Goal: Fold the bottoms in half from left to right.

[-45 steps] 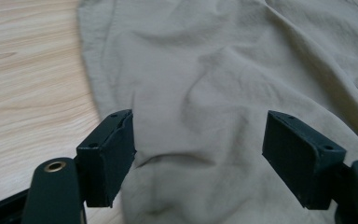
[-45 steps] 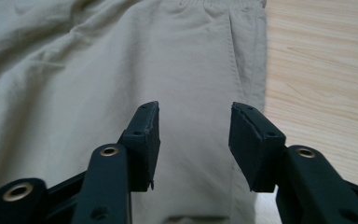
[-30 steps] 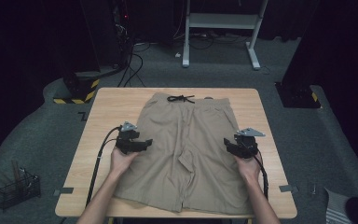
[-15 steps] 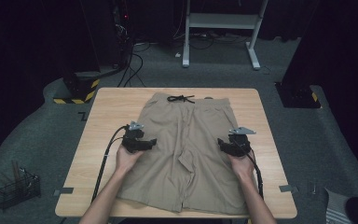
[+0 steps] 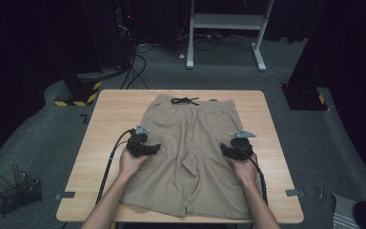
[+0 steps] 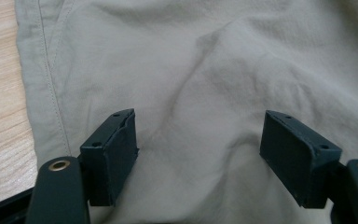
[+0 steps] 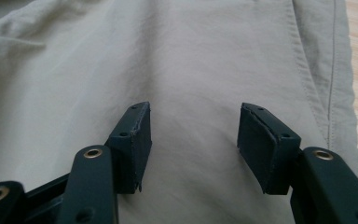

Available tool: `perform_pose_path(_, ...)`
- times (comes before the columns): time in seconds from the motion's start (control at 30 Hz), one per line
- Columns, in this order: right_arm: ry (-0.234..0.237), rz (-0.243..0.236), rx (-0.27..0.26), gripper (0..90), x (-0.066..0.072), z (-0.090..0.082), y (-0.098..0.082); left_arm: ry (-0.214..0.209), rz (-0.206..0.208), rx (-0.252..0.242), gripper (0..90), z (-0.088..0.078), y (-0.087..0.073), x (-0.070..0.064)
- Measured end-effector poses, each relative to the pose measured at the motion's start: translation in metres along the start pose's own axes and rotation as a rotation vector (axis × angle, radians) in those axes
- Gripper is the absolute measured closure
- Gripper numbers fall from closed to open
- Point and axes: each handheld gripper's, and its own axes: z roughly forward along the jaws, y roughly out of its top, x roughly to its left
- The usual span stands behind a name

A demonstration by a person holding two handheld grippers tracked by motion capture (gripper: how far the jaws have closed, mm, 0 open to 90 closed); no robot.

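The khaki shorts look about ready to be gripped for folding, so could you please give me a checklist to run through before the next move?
1. Khaki shorts lie flat on the wooden table, waistband away from the person: ok.
2. Left tool jaws stand apart over the fabric, nothing pinched: ok.
3. Right tool jaws stand apart over the fabric, having just been opening: ok.
4. Both tools sit at matching height on the two outer legs: ok.
5. Drawstring lies clear of both tools: ok.
6. Cloth smooth between the left tool's jaws: not ok, a crease runs there.
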Motion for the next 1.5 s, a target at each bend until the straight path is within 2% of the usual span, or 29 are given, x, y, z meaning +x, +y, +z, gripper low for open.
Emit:
perform_pose_path(0.2, 0.002, -0.012, 0.021, 43.9, 0.002, 0.003, -0.002, 0.015, 0.024, 0.004, 27.5, 0.000, -0.001, -0.002)
perform_pose_path(0.43, -0.002, -0.010, 0.009, 43.9, 0.002, 0.003, -0.006, 0.041, 0.055, 0.008, 27.5, 0.001, -0.002, -0.005)
perform_pose_path(0.63, -0.003, -0.007, 0.002, 43.6, 0.002, 0.001, -0.009, 0.042, 0.057, 0.003, 27.4, 0.000, -0.003, -0.006)
perform_pose_path(0.8, -0.001, -0.012, 0.001, 43.1, 0.002, 0.001, -0.009, 0.045, 0.056, -0.041, 27.5, -0.002, -0.011, -0.006)
perform_pose_path(1.5, 0.001, -0.009, 0.002, 43.1, 0.010, -0.012, -0.021, 0.050, 0.052, -0.045, 27.8, -0.020, -0.030, -0.014)
